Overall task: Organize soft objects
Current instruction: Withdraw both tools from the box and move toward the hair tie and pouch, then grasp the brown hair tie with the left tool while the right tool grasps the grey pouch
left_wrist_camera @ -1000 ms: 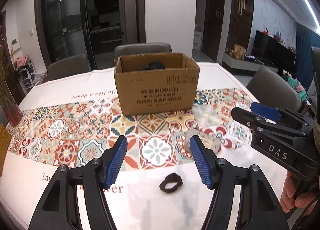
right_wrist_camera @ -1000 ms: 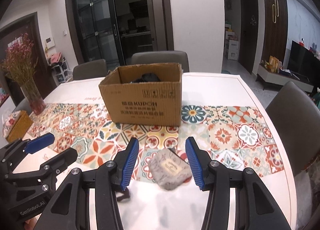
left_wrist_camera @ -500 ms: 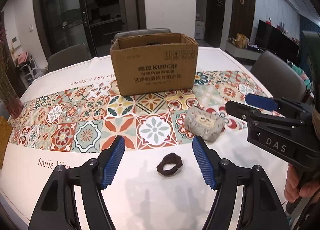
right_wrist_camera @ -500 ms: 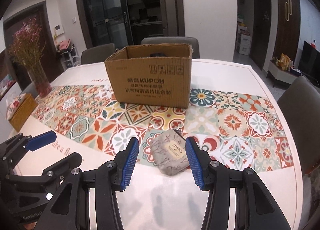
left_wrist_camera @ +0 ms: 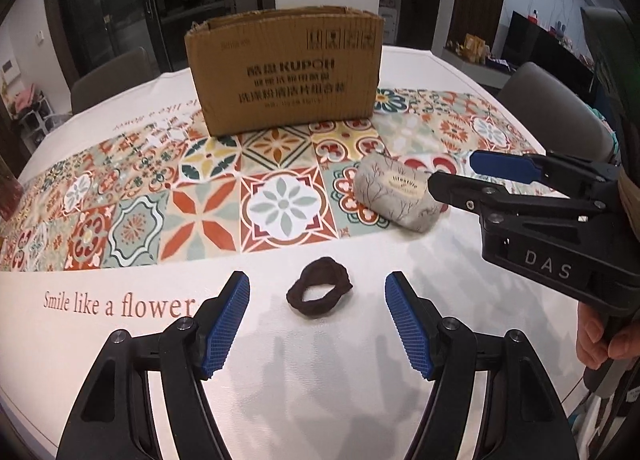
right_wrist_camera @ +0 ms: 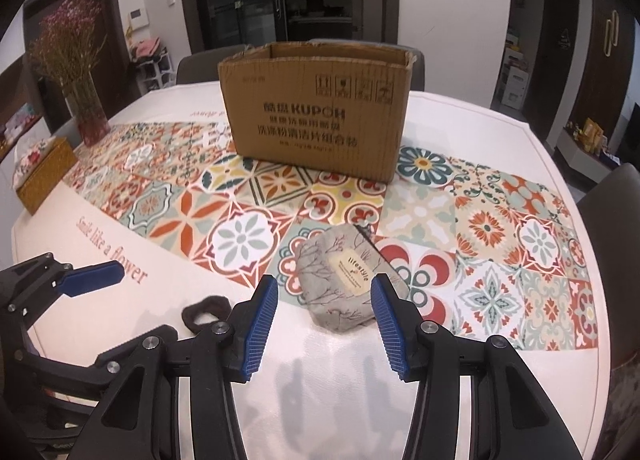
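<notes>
Scrunchie (left_wrist_camera: 320, 292) and pouch (right_wrist_camera: 344, 280) lie on our table (left_wrist_camera: 320, 380); our left fingers (left_wrist_camera: 230, 316) and right fingers (right_wrist_camera: 260, 324) gape, grasping nothing.

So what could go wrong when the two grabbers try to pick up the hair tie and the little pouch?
The hair tie is thin and flat on the tablecloth, so the open left gripper might pinch cloth too. The pouch looks squishy; the open right gripper may catch only an edge, and it could slip. The grippers are close together and might bump.
</notes>
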Motion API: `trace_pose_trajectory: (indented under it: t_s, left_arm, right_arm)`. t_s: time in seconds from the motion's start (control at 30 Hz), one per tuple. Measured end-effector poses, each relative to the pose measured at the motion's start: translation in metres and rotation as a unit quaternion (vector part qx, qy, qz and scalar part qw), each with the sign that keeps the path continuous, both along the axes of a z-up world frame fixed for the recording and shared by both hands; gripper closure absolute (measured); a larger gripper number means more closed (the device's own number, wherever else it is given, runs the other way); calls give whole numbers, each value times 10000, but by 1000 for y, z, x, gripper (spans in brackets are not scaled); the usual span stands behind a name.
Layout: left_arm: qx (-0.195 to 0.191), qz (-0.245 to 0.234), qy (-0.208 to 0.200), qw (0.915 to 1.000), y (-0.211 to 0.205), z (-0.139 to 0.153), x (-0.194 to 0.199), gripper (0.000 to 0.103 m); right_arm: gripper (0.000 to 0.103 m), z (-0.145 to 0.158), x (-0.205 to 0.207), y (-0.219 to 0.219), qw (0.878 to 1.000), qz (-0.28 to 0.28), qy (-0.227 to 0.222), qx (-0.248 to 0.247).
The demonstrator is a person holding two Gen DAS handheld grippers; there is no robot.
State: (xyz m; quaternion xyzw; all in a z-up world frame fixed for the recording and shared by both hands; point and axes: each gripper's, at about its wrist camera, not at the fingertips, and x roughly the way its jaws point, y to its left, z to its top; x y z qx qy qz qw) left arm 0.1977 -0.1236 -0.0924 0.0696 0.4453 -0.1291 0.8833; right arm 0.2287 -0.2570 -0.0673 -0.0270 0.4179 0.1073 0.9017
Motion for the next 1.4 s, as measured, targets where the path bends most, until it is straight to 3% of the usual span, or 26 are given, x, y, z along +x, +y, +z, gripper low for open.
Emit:
trace_pose_trajectory:
  t_s: [0.4, 0.63, 1.2, 1.4]
  left_arm:
    - [-20, -49, 503, 9987, -2, -35, 13, 33]
    - [224, -38, 576, 9981, -6, -51, 24, 33]
    - [200, 82, 756, 9969, -1, -69, 45, 34]
    - [165, 77, 795, 9967, 1, -72, 46, 58]
  right_arm:
    - [53, -31, 23, 11, 9981, 441, 405, -115]
    - [53, -43, 38, 19, 9957, 704, 547, -244]
    - [53, -73, 67, 31, 9929, 723, 755, -562]
    - [54, -77, 69, 34, 9929, 711, 716, -633]
